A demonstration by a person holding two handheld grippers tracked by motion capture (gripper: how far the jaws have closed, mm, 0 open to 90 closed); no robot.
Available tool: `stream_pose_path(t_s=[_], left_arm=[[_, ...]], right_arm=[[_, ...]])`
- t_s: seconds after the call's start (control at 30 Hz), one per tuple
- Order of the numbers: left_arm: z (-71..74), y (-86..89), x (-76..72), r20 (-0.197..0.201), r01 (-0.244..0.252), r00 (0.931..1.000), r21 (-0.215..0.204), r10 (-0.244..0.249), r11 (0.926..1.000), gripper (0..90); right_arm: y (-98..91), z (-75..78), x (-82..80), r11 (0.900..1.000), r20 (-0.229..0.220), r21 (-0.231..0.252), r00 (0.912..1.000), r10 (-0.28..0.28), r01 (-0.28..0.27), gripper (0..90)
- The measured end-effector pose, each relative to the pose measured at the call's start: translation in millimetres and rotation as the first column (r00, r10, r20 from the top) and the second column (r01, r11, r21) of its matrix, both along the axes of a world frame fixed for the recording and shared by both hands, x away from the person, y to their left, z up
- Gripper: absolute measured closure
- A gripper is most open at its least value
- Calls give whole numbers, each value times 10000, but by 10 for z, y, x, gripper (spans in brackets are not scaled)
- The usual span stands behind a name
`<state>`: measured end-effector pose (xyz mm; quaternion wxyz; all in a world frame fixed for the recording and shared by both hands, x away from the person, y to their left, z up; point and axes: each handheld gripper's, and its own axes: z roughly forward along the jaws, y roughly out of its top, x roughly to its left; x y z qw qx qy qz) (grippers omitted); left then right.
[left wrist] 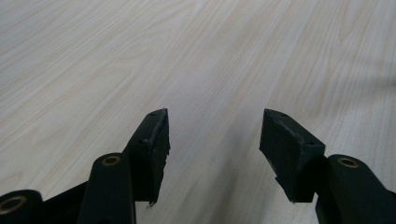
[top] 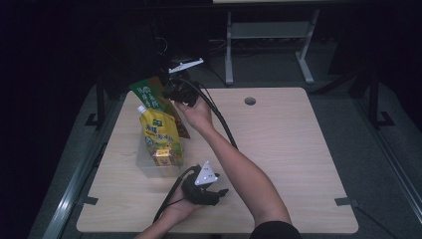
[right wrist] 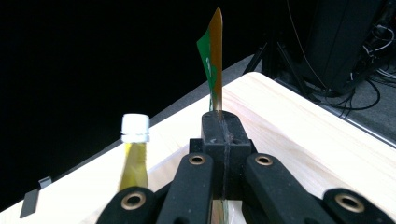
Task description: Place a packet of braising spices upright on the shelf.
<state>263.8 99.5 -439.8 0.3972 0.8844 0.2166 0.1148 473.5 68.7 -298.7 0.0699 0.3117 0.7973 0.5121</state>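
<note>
At the far left of the table (top: 278,149), my right gripper (top: 180,92) pinches the green pouch (top: 149,92) tight above the clear box (top: 144,162), so I should lower it slowly beside the yellow pouch (top: 160,134), while my left gripper (top: 204,188) waits open nearby.

The green pack (top: 149,94) is half hidden behind the yellow pouch (top: 160,137) and the right gripper (top: 180,92), its print is too small to read, and the bin (top: 144,167) is barely discernible.
</note>
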Motion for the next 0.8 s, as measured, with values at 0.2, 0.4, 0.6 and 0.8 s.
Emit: stream_pose_path(t_s=[0.2,0.4,0.6,0.8], left_arm=[[-7,-18,-2,-12,-2,10000,-8,2,10000,419],[-4,-20,2,62,43,10000,100,-44,9999,416],[9,-12,3,63,-29,10000,-10,29,10000,413],[22,4,4,118,-109,9999,-47,110,9999,414]], right_arm=[[-113,-63,-5,10000,-65,50,10000,37,-37,892],[-100,-129,8,9949,-350,-940,9988,335,-366,828],[-8,-226,72,9847,-760,-1628,9959,495,-614,773],[79,-333,129,9741,-1331,-2179,9906,317,-604,869]])
